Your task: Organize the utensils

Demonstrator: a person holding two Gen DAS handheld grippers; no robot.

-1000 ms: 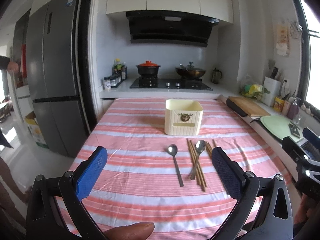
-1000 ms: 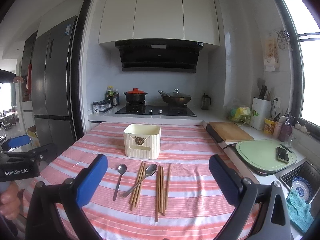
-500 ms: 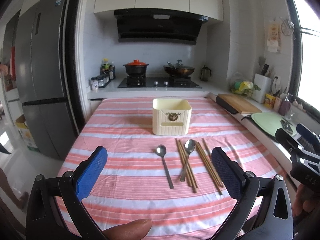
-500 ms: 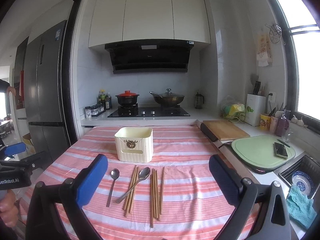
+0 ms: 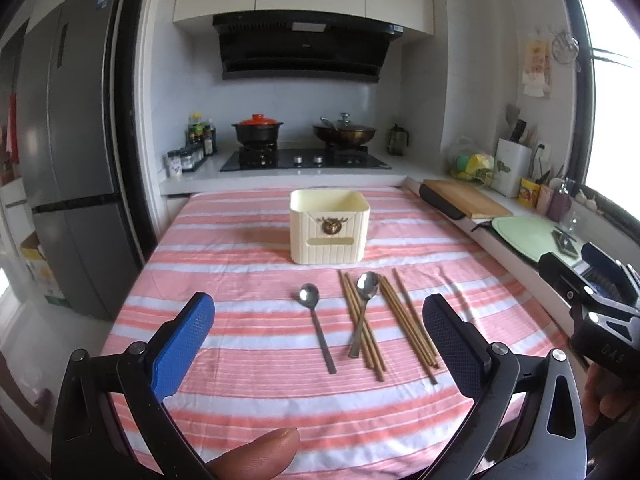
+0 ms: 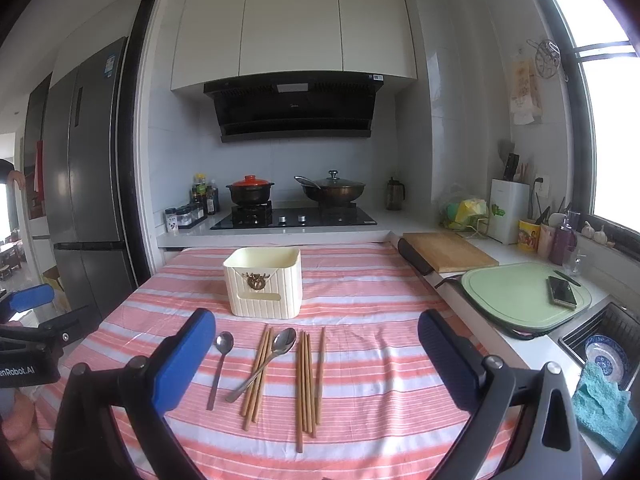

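Nothing has gone into the cream holder box (image 6: 263,286) yet, as far as its visible rim shows, so the sorting looks not yet begun. Taking that box as the landmark on the striped tablecloth (image 6: 360,292): the left gripper (image 5: 318,346) hangs well in front of it, jaws spread wide with nothing between them. In front of the box and a little to its left lies a small spoon (image 6: 220,364), bowl toward the box, alone on the cloth. Just right of it, straight in front of the box, a bundle of chopsticks (image 6: 256,376) lies with a larger spoon (image 6: 267,360) resting slantwise across it. Further right, in front of the box's right corner, a second group of chopsticks (image 6: 306,384) lies roughly parallel, one stick slightly apart. The right gripper (image 6: 316,360) is likewise splayed and empty, hovering near the utensils. Both spoons and all the chopsticks remain to be picked up and stood in the box.
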